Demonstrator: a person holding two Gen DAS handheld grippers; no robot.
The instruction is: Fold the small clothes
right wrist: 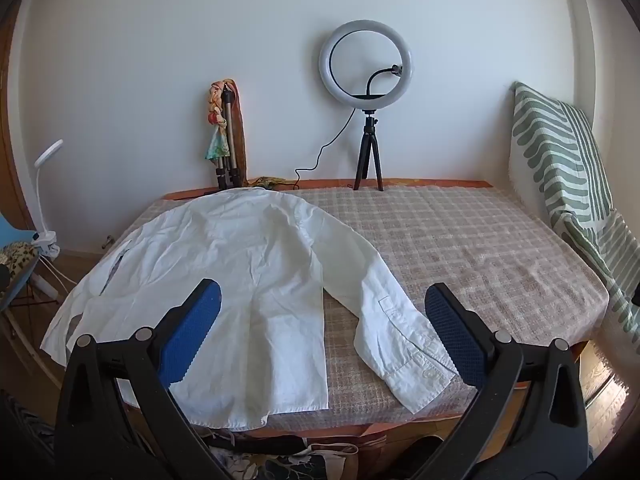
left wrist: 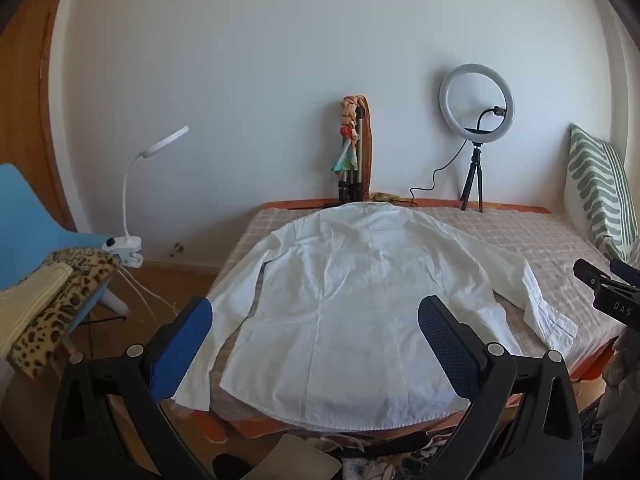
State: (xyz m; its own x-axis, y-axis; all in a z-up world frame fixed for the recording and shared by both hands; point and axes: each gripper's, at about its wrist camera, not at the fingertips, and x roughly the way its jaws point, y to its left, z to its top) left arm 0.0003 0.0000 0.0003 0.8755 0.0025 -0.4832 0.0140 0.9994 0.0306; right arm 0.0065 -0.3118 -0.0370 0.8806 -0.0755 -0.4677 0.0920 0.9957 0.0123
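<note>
Shirt [left wrist: 352,304]: 1 pc, white, long-sleeved, lying flat and back-side up on the bench [right wrist: 460,240], collar toward the far wall, hem at the near edge. In the left wrist view it fills centre frame; in the right wrist view it sits centre-left. Both sleeves are spread outward, approx. symmetrical. Judgement: garment is laid out flat so the sleeve and side folds can start from a known shape; no fold made yet.

Sleeves: 2. Right sleeve cuff [right wrist: 408,360] lies lower centre-right of the right wrist view, just beside the near bench edge. Left sleeve [left wrist: 200,364] hangs partly over the bench edge, lower left of the left wrist view.

Left claw [left wrist: 316,328]: jaws wide, nothing held, hovering over the hem area. Right claw [right wrist: 324,316]: jaws wide, nothing held, framing the right side seam and cuff. Judgement: each claw is held above its own half of the garment, ready for a two-sided pick.

Other items, counted: ring light [right wrist: 366,62] on tripod, 1, upper centre, at the wall. Folded tripod w/ doll [right wrist: 224,136], 1, left of it. Striped cushion [right wrist: 560,152], 1, right edge. Clip lamp [left wrist: 136,208], 1, left side. Blue chair [left wrist: 36,224], 1, carrying leopard-print fabric [left wrist: 60,304], far left.
</note>
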